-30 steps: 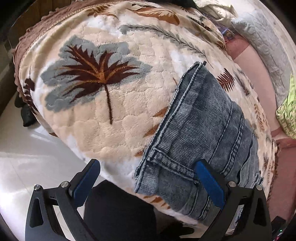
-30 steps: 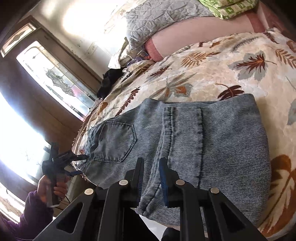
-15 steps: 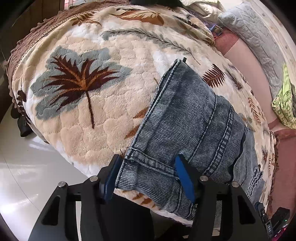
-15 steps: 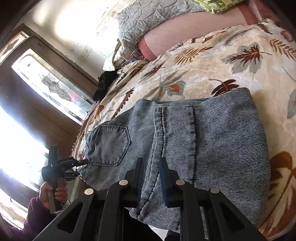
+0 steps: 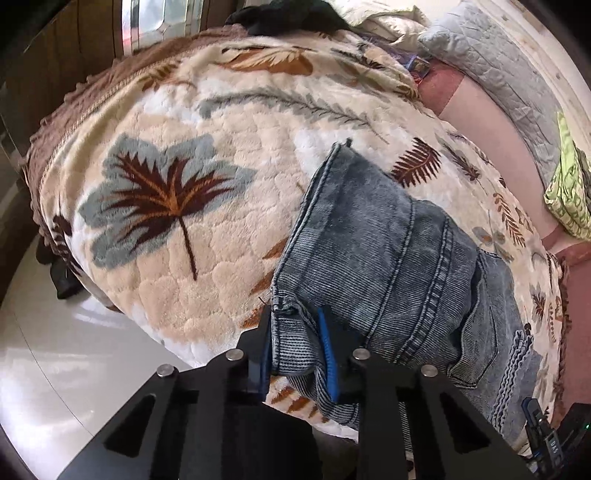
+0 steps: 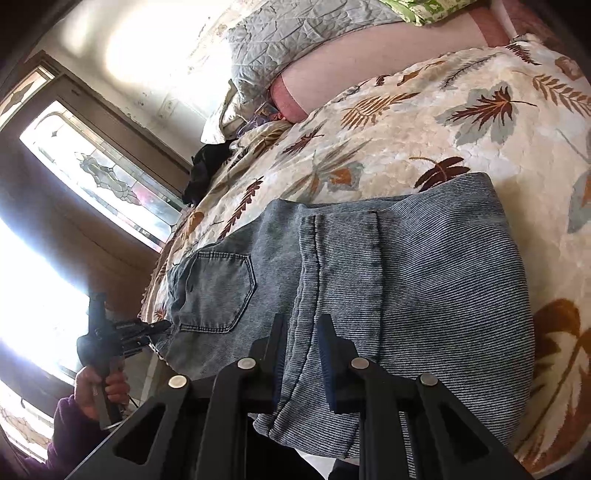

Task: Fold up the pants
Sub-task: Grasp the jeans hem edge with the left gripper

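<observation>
- Denim, faded blue-grey with ribbed weave and heavy double-stitched seams: the jeans (image 5: 388, 258) lie folded on the bed's plush leaf-print blanket (image 5: 207, 236), near its edge.
- My left tongs (image 5: 295, 343), blue-padded, are pinched on the bunched hem corner at the bed's edge.
- My right tongs (image 6: 301, 354) are narrowed onto a thick folded edge of the jeans, beside the back pocket (image 6: 218, 291).
- A grey quilted pillow (image 6: 295, 33) sits at the head.

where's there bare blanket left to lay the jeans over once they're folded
Open blanket lies left of the jeans, around the big grey leaf; more beyond them toward the pillows. The near bed edge is crowded: left gripper and right gripper clamp denim there.
</observation>
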Demonstrator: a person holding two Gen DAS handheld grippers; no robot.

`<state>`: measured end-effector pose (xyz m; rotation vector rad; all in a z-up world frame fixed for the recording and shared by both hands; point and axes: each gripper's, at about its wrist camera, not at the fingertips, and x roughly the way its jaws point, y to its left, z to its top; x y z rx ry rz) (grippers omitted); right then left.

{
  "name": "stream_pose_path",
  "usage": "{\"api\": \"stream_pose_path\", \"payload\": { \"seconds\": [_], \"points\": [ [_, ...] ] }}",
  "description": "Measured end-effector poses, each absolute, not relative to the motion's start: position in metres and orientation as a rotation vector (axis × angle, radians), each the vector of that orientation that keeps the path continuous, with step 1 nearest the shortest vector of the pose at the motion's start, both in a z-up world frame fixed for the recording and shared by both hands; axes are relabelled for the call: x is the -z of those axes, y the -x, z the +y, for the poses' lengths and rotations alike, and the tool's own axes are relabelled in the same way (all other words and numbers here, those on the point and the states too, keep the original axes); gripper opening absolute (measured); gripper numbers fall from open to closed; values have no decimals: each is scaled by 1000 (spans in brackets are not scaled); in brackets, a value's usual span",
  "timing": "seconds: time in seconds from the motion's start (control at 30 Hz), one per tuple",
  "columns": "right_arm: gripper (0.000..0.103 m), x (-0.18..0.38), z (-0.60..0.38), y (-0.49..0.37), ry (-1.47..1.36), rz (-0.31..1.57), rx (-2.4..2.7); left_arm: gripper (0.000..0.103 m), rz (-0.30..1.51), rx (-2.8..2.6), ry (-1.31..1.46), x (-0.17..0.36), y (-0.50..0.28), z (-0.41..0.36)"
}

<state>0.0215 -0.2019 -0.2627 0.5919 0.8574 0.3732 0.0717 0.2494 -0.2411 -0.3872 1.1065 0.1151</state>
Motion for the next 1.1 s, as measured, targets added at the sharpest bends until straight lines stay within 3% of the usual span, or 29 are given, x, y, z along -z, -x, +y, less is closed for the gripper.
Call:
{"api": "stream_pose_path", "payload": {
  "seconds": [0.6,0.73,0.93,1.1],
  "points": [
    [20,256,-186,-22,-621,848,-466,18,868,102,155,119,-45,159],
    [20,256,-168,-24,-596,861,-495,21,891,38,172,132,-50,193],
    [20,262,-152,-23,-518,892,-487,23,1049,-118,303,200,-48,276],
    [20,268,-154,-24,-518,910,-468,24,1085,-106,390,228,-47,297]
  ]
}}
